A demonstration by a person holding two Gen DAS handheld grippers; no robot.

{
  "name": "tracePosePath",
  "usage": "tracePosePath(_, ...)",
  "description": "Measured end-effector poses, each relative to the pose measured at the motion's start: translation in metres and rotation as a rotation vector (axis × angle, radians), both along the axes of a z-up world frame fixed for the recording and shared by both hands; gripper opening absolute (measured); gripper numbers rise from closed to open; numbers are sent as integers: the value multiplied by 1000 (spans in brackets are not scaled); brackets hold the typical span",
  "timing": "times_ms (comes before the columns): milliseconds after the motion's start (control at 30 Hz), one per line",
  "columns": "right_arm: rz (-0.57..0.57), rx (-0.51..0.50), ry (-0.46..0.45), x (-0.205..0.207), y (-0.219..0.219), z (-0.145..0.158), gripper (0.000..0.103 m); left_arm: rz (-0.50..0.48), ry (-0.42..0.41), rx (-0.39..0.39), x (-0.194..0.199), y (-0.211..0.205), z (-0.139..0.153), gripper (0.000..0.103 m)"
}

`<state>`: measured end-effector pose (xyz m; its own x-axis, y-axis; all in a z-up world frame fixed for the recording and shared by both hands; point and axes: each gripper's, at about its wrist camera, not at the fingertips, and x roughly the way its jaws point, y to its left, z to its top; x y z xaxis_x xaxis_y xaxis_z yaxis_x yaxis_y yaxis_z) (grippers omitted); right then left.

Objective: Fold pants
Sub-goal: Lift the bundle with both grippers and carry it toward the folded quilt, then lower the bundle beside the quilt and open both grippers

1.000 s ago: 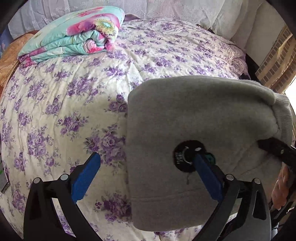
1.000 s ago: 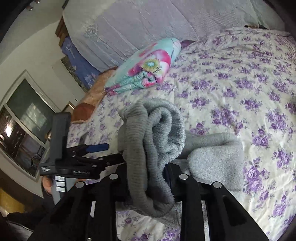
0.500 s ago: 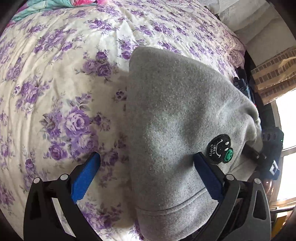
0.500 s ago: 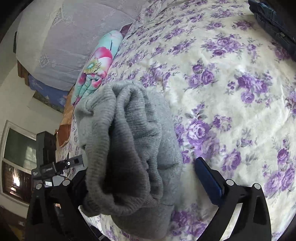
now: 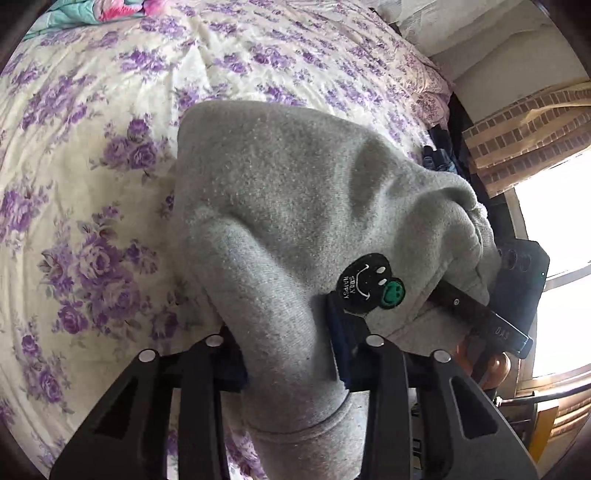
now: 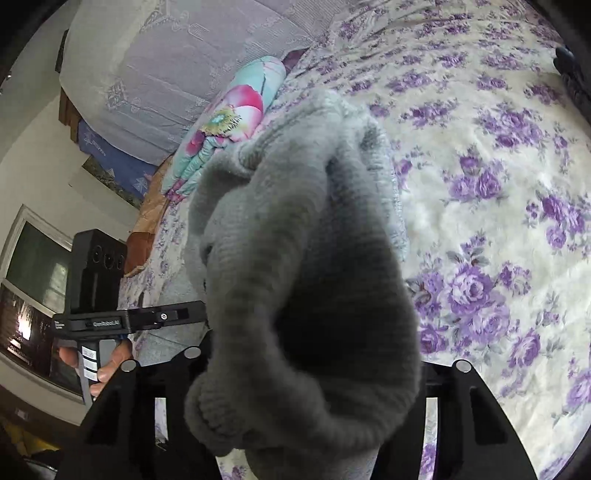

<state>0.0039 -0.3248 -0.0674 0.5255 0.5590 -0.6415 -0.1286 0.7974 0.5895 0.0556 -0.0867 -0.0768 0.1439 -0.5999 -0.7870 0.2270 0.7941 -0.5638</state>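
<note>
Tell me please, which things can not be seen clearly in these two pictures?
- Right wrist view: the right gripper fingertips are covered by the bunched grey pants, so its grip is unclear.
- Left wrist view: the left finger of the left gripper is buried in the fabric.
- Left wrist view: the folded floral quilt is cut by the top edge.
- Left wrist view: the window is overexposed.

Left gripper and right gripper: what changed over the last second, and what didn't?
The left gripper, open a second ago, has closed on the gray pants. The right gripper let go, then its jaws have been closing again around the ribbed bunch. The floral bedspread is unchanged.
</note>
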Motion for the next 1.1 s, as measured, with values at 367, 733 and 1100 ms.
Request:
tracePosePath(367, 196, 114, -178, 143, 129, 103, 54, 259, -337, 126, 46, 128, 138, 45)
tracePosePath(733, 257, -135, -83, 293, 260, -41, 81, 552, -117, 279, 154, 287, -35, 76)
tracePosePath(1100, 167, -281, -26, 244, 225, 12, 94, 647, -290, 568, 98, 279, 23, 99)
